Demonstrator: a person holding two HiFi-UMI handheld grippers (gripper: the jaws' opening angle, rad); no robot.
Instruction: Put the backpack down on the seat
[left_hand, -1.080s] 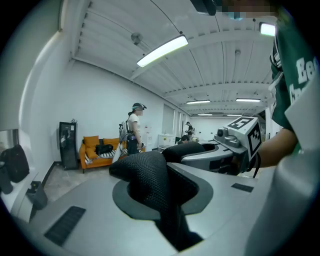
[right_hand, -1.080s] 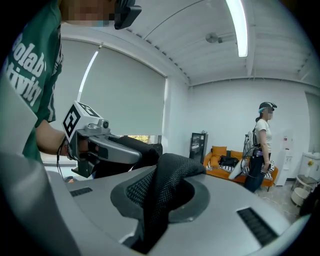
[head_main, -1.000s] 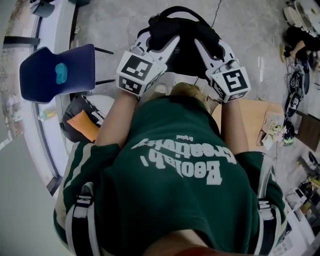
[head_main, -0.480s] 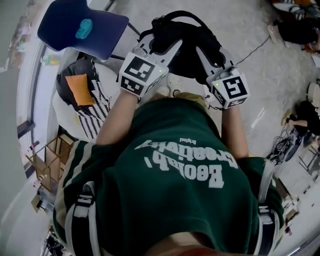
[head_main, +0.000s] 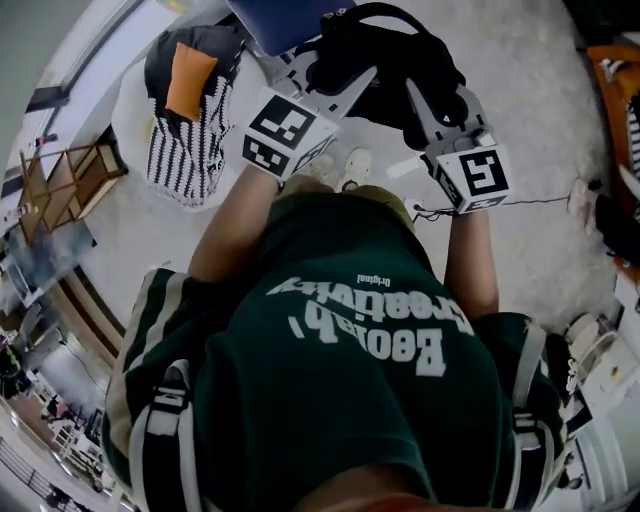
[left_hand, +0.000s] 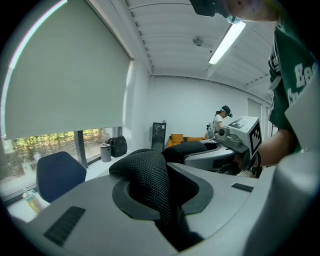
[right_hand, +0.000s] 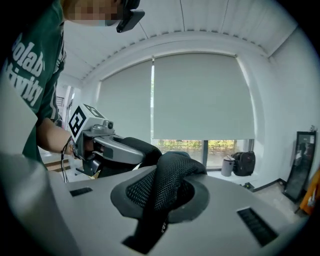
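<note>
the room is long and white, with a ribbed ceiling, a strip light (left_hand: 227, 42) and a wide pale roller blind (left_hand: 65, 75) drawn most of the way down over a window that shows green leaves along the bottom. the floor (head_main: 530, 90) is pale, mottled grey and hard-looking, with a thin cable trailing across it. to the left a round white pouf (head_main: 135, 120) carries a black bag, an orange cushion (head_main: 188, 78) and a black-and-white striped cloth (head_main: 185, 150); a small wooden frame (head_main: 70, 175) stands beyond it.

the blue chair (head_main: 285, 18), smooth and curved in its shell, sits at the top edge of the head view. the backpack (head_main: 385, 60), black, soft and bulky with a looped top handle, hangs off the floor between the two grippers, just beside the chair's right edge and partly over it. whether it touches the seat i cannot tell.

the left gripper (head_main: 345, 78), grey plastic with a checkered marker cube, has its jaws drawn narrow and pinched on a padded strap (left_hand: 150, 175) of coarse black mesh that folds over the dark rubbery pads. the right gripper (head_main: 425, 100) is clamped the same way on the other mesh strap (right_hand: 167, 182), which bulges up in a rounded hump. a second dark backpack (right_hand: 245, 162) and a small bin (right_hand: 228, 165) stand by the window.
</note>
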